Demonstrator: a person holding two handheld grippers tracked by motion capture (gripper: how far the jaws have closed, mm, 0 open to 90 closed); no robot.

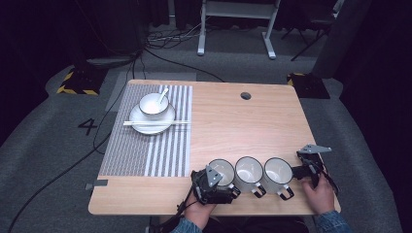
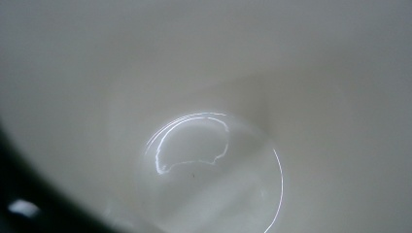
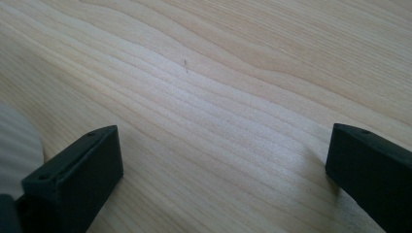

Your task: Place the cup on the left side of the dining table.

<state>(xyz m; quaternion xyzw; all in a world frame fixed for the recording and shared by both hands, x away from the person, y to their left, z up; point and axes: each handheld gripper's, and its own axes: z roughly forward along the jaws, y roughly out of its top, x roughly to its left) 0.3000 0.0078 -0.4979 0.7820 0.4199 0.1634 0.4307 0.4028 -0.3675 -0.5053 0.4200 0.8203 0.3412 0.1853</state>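
Observation:
Three white mugs with dark rims stand in a row near the table's front edge: the left mug [image 1: 222, 170], the middle mug [image 1: 248, 170] and the right mug [image 1: 278, 171]. My left gripper [image 1: 214, 187] is pressed against the near side of the left mug and covers its handle. The left gripper view looks straight down into that mug's glossy white inside [image 2: 214, 160], and its jaws are hidden. My right gripper [image 1: 297, 171] rests low on the wood just right of the right mug. It is open [image 3: 223, 160] with only bare table between its jaws, and a white mug wall [image 3: 14, 145] sits at the left edge.
A striped grey placemat [image 1: 145, 145] covers the table's left side. On it a white plate [image 1: 138, 127] carries a bowl [image 1: 154, 104] with a spoon, and chopsticks [image 1: 155, 123] lie across the plate. A cable hole [image 1: 246, 95] sits at the far edge.

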